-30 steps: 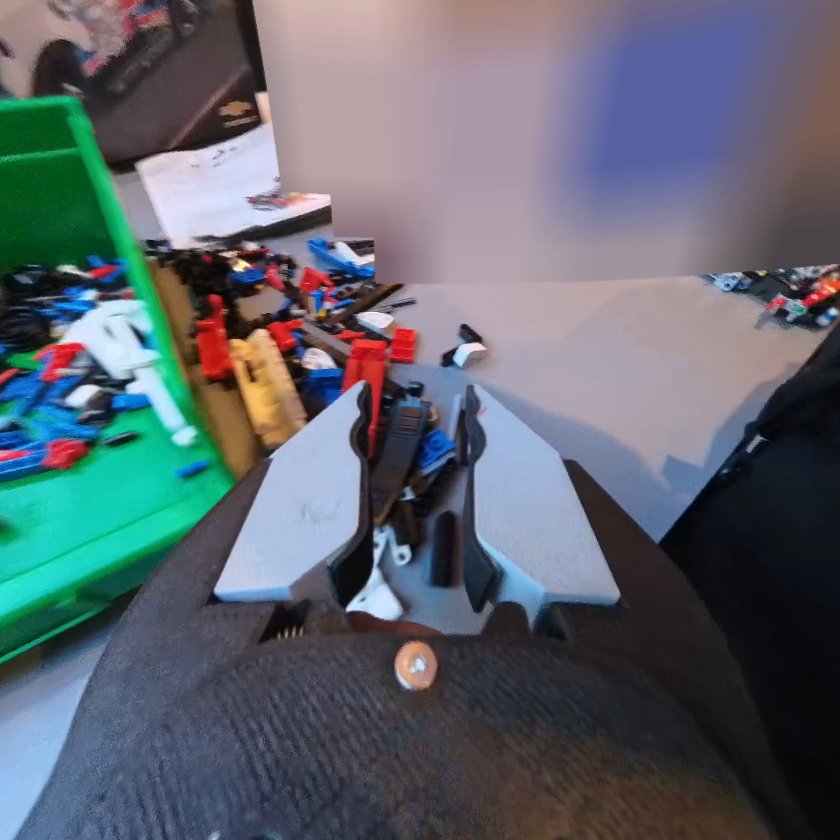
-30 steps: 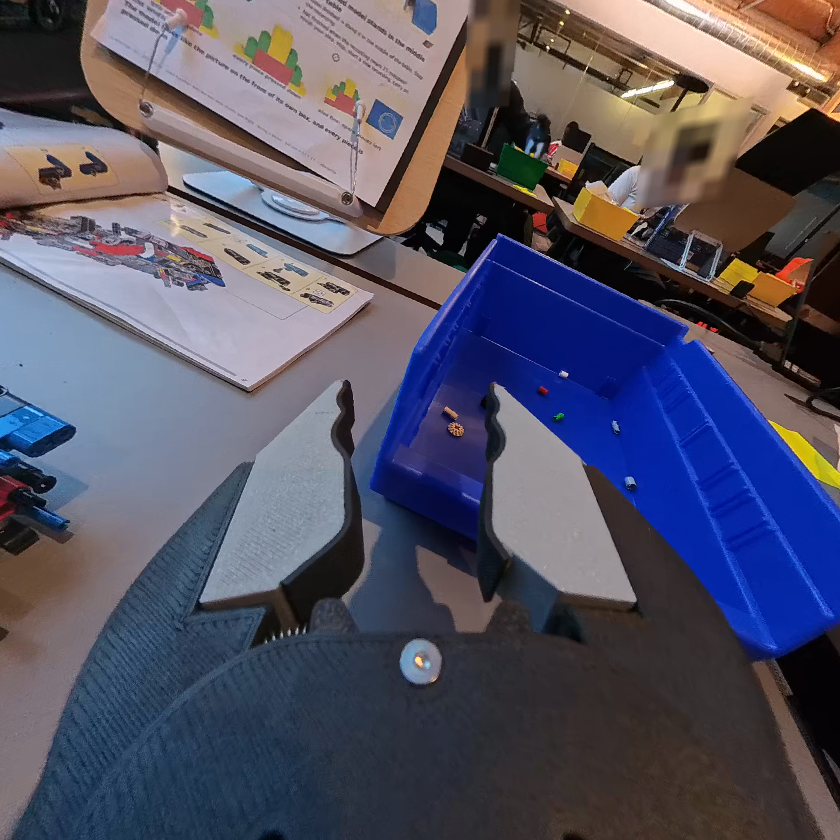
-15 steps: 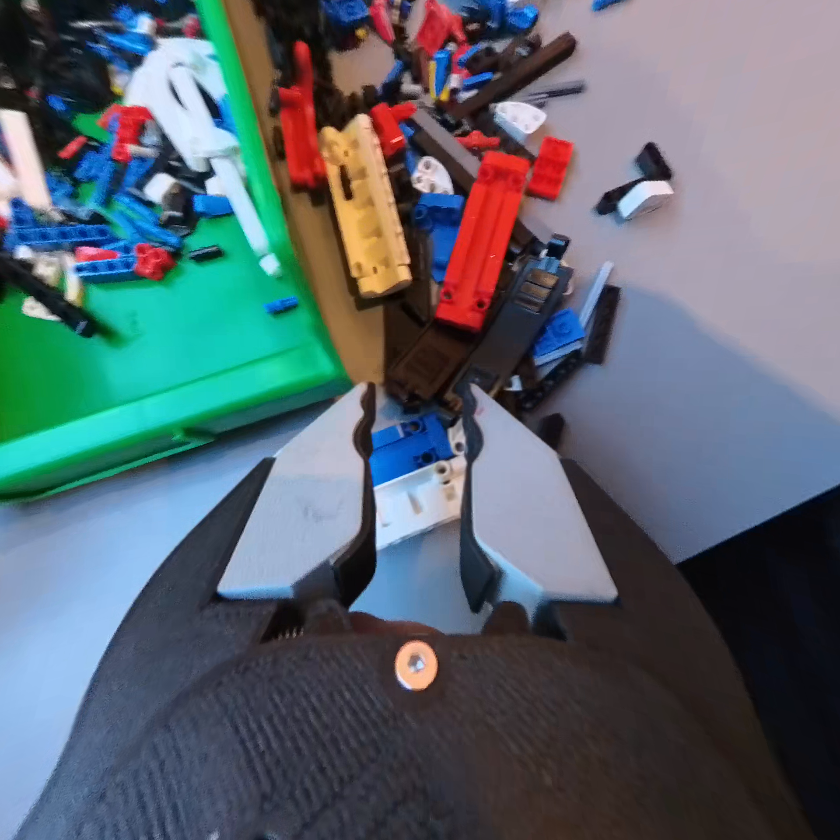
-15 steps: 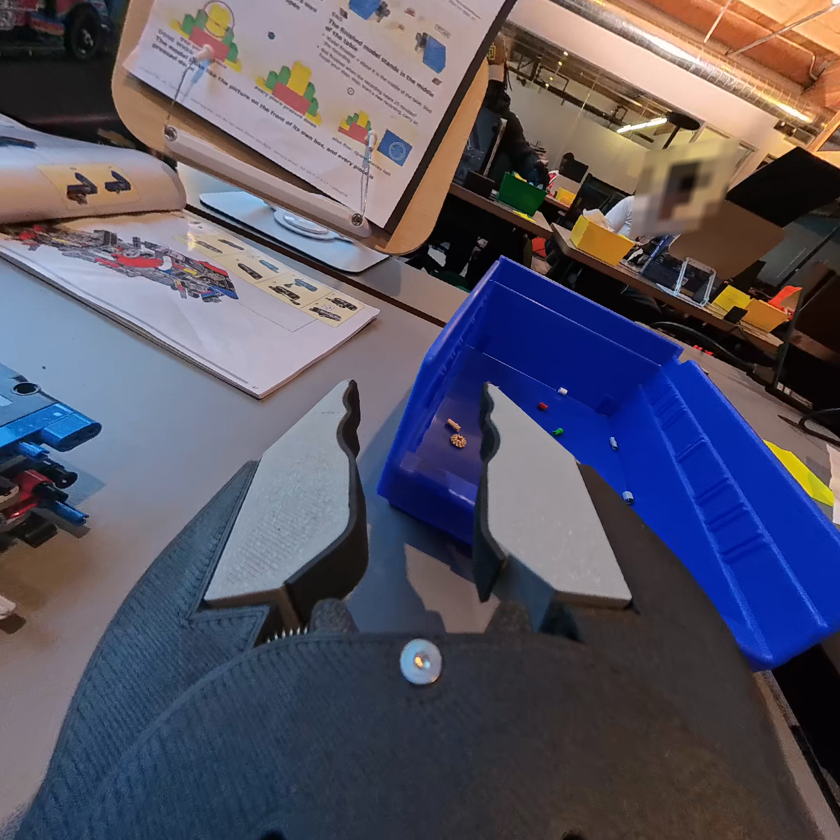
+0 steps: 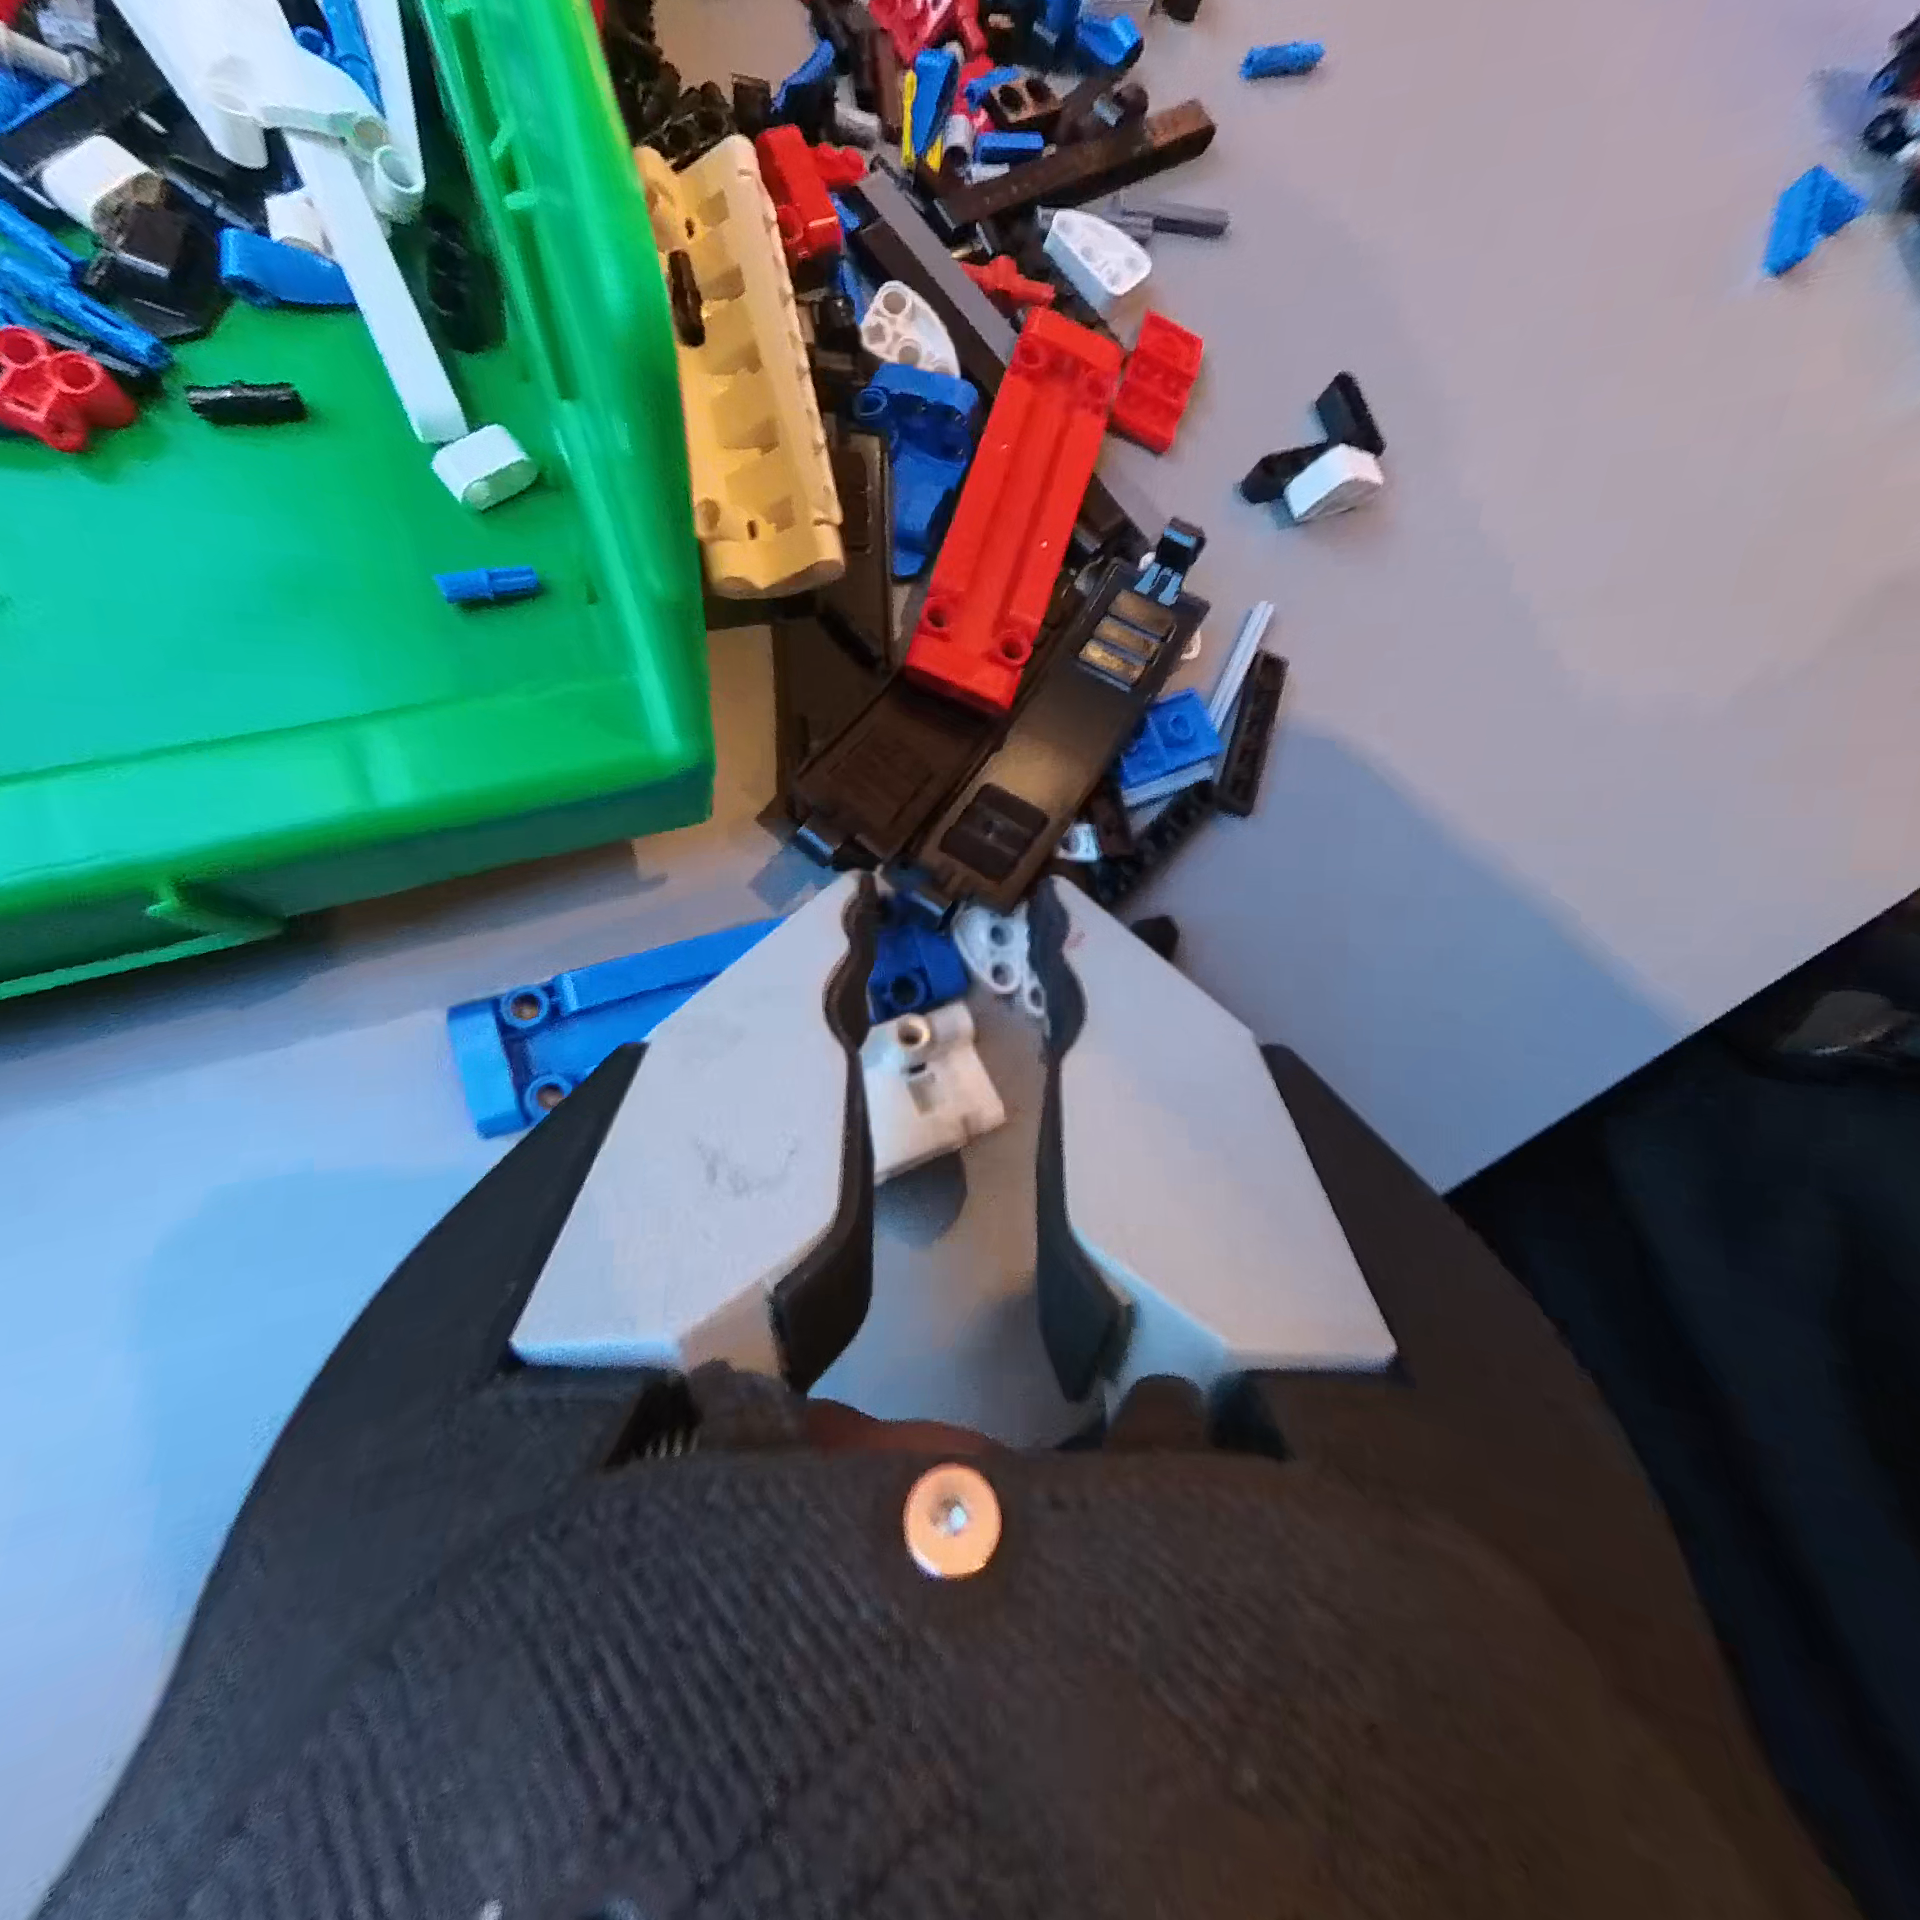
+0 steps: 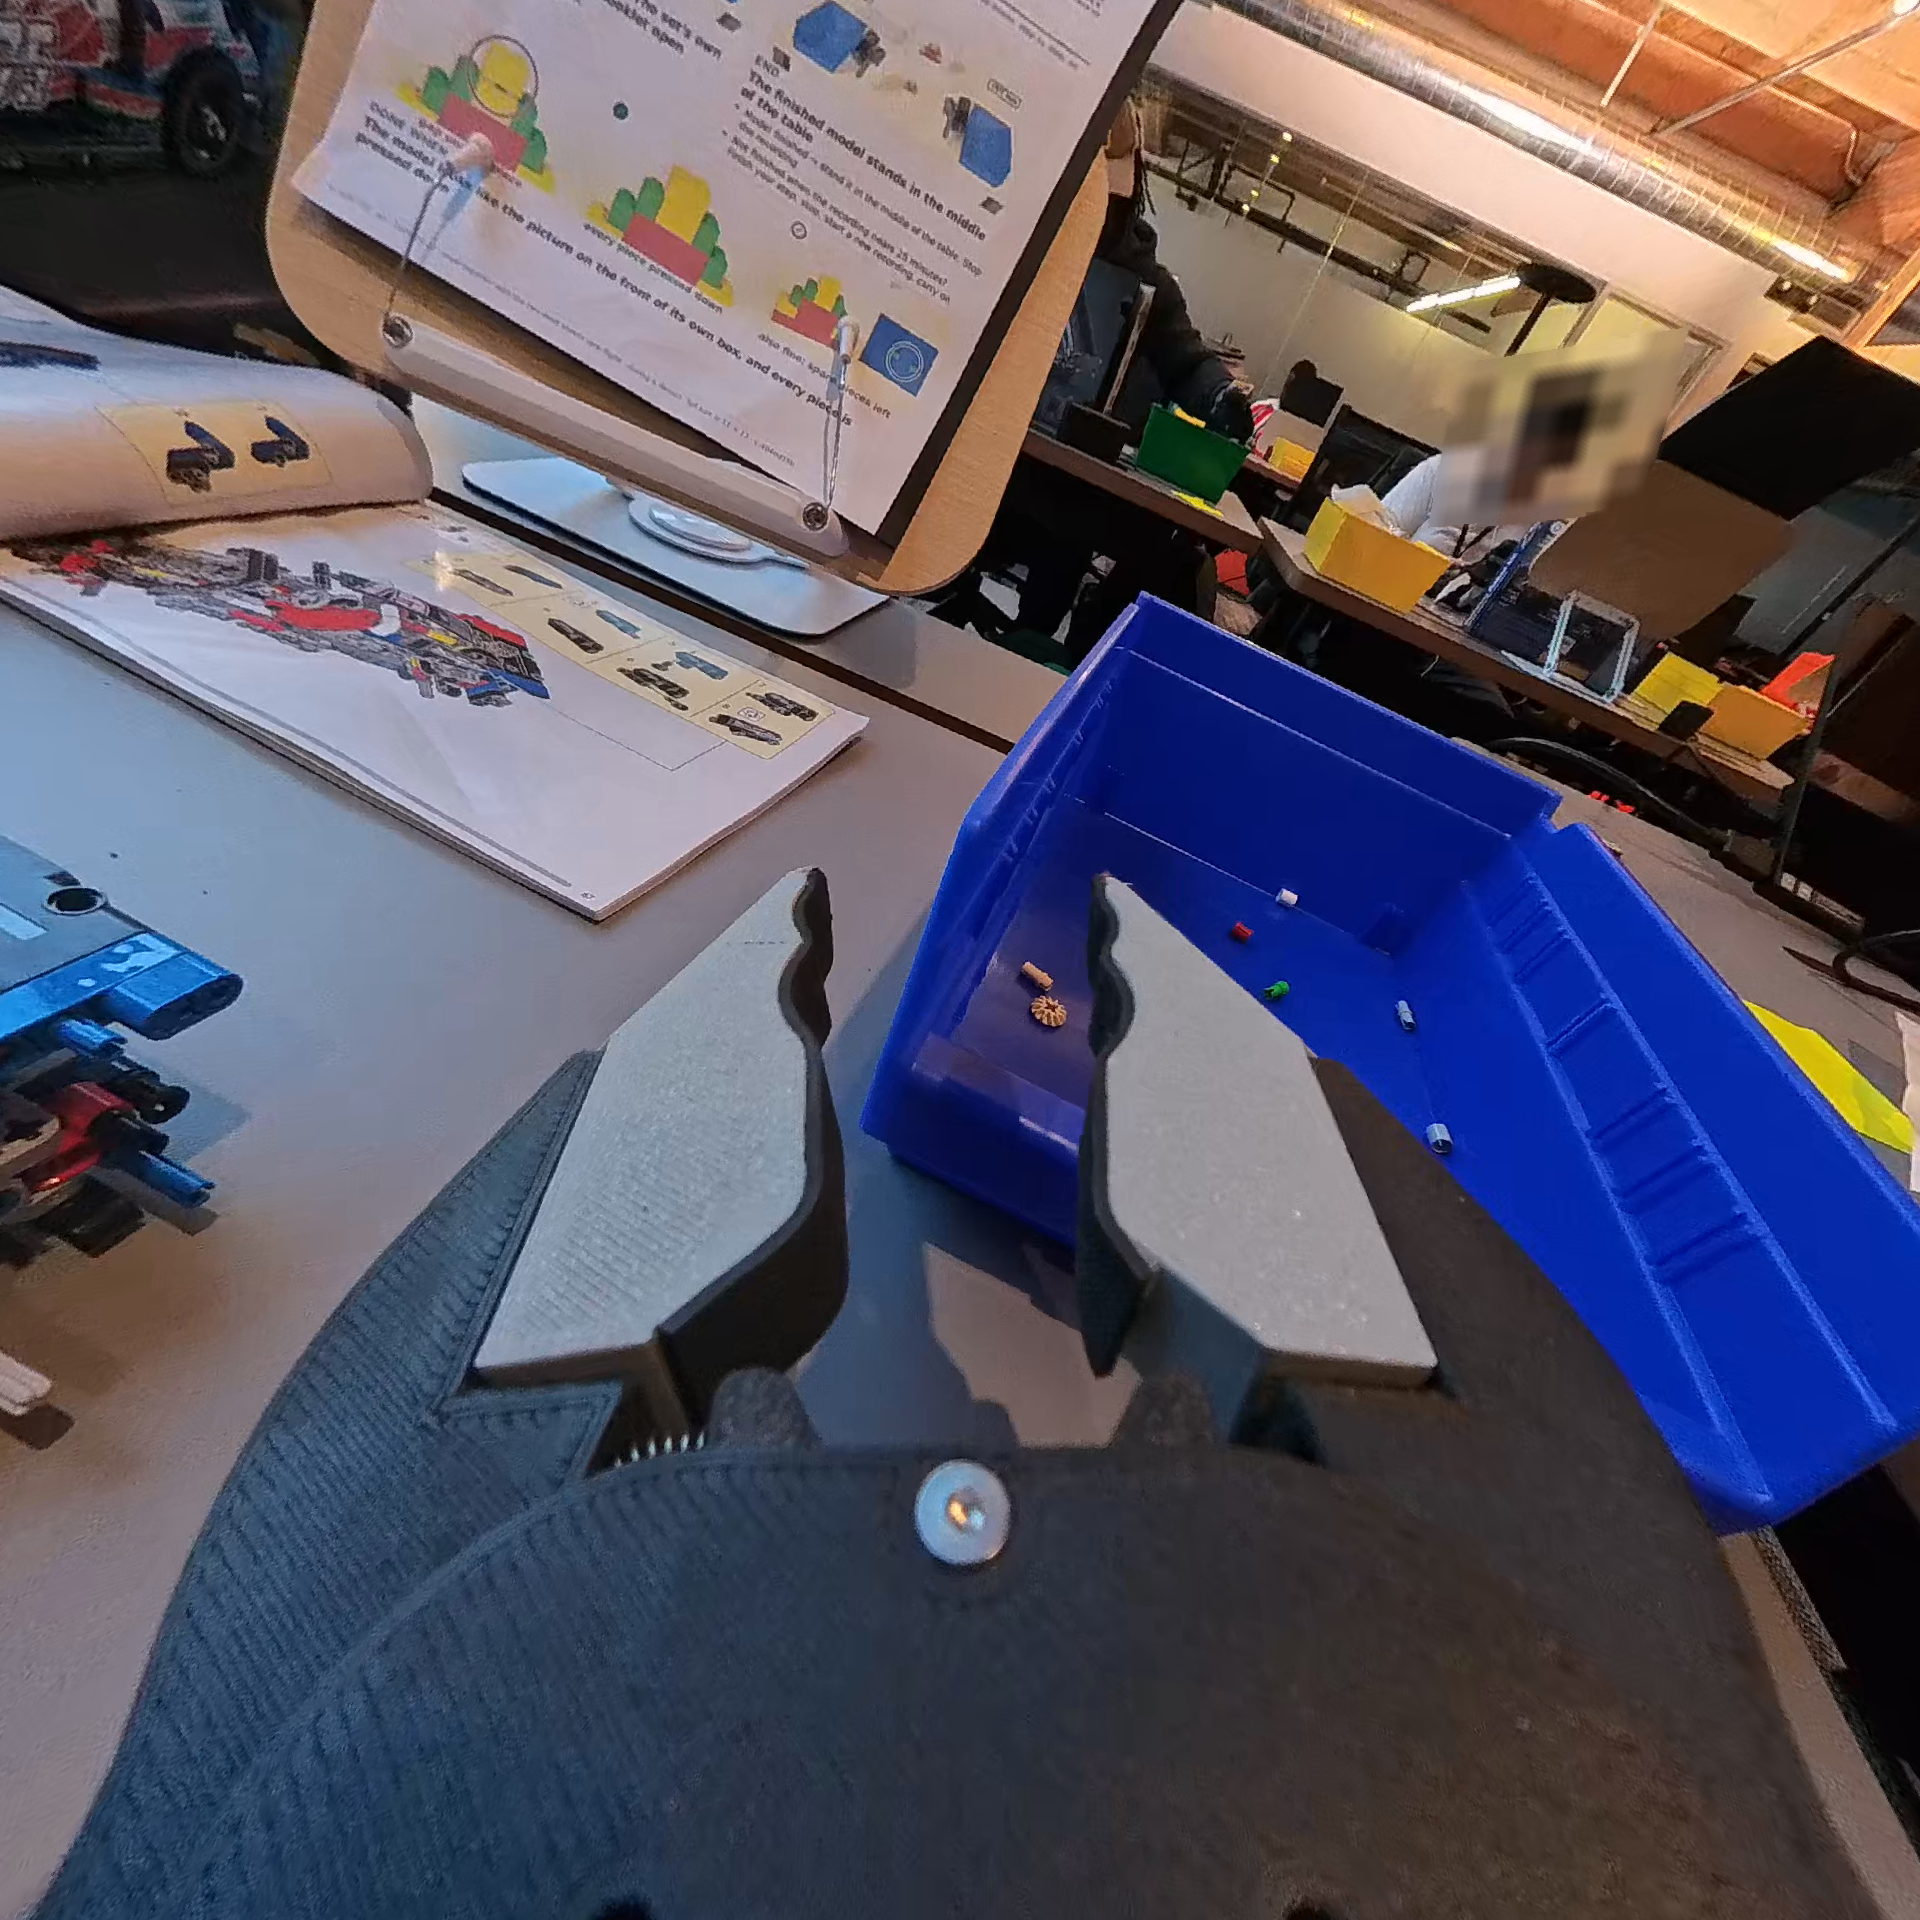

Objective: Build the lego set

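Observation:
My left gripper (image 5: 951, 930) is open and points down at the near end of a pile of loose lego parts (image 5: 997, 499) on the grey table. A small blue piece (image 5: 914, 971), a white panel piece (image 5: 930, 1086) and a small white connector (image 5: 997, 951) lie between its fingers, not gripped. A long red panel (image 5: 1013, 520) and black panels (image 5: 997, 769) lie just beyond the tips. My right gripper (image 6: 956, 935) is open and empty, hovering above the table in front of a blue bin (image 6: 1403, 1018). A partly built blue and black model (image 6: 94, 1060) sits at the left.
A green bin (image 5: 312, 644) with more parts stands left of the pile. A flat blue panel (image 5: 582, 1023) lies by the left finger. The table edge (image 5: 1558, 1132) runs close on the right. An open instruction booklet (image 6: 447, 686) and an instruction stand (image 6: 675, 260) sit behind. There is about 65 centimetres between the tips of the two grippers.
The left gripper has tilted down and drawn back toward the near end of the pile; the blue and white pieces now sit deeper between its fingers. The right gripper has barely moved.

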Demonstrator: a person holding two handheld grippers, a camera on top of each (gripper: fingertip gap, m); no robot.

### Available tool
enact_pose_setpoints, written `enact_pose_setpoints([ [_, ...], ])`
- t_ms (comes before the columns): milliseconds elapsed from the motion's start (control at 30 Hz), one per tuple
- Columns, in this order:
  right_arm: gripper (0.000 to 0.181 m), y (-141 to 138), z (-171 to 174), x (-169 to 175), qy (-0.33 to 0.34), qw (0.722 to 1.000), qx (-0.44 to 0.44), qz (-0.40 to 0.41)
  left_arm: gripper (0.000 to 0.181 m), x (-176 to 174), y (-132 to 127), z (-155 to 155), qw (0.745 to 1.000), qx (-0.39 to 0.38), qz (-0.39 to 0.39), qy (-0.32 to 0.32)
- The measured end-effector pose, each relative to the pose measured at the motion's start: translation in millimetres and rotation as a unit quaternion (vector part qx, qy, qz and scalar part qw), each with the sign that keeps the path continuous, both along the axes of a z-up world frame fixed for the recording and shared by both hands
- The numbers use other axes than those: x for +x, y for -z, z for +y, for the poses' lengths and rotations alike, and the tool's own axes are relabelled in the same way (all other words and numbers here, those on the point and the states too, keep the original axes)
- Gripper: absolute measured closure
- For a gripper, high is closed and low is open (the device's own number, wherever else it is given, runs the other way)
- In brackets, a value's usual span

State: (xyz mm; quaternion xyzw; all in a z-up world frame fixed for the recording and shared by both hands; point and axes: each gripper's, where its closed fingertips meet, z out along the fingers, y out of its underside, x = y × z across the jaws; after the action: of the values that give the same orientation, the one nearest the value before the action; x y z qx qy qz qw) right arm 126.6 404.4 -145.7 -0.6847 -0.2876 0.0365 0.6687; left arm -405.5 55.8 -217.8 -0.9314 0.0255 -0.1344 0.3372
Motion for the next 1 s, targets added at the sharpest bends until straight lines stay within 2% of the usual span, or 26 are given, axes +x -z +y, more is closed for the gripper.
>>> enact_pose_setpoints([
  [100,0.136,0,0,-1,-0.001,1.000,0.000,-0.002,0.168,8,0,9,0.999,0.011,-0.028,-0.012],
  [200,0.137,0,-1,-1,-0.001,1.000,0.000,-0.003,0.177,32,-5,10,0.999,0.035,-0.031,0.022],
  [300,0.138,1,-1,-2,-0.004,1.000,-0.001,-0.007,0.159,56,-3,11,0.997,0.038,-0.023,0.069],
  [367,0.138,2,-1,-3,-0.004,1.000,-0.001,-0.011,0.158,67,-7,12,0.993,0.052,-0.019,0.101],
  [467,0.139,2,-1,-4,-0.005,1.000,-0.001,-0.012,0.159,57,-23,24,0.994,0.076,0.009,0.084],
  [567,0.142,3,-1,-4,-0.007,1.000,-0.003,-0.013,0.151,37,-39,50,0.995,0.093,0.038,0.026],
  [667,0.143,2,-1,-4,-0.007,1.000,-0.002,-0.013,0.147,26,-30,76,0.995,0.067,0.071,-0.023],
  [800,0.143,0,-2,-3,-0.008,1.000,0.002,-0.006,0.150,1,-21,97,0.981,0.054,0.171,-0.070],
  [867,0.144,-1,-3,-3,-0.010,1.000,0.002,-0.001,0.150,-4,-16,97,0.980,0.040,0.182,-0.066],
  [1000,0.144,-3,-3,-2,-0.013,1.000,0.002,0.013,0.163,-23,-13,92,0.972,0.020,0.221,-0.075],
])
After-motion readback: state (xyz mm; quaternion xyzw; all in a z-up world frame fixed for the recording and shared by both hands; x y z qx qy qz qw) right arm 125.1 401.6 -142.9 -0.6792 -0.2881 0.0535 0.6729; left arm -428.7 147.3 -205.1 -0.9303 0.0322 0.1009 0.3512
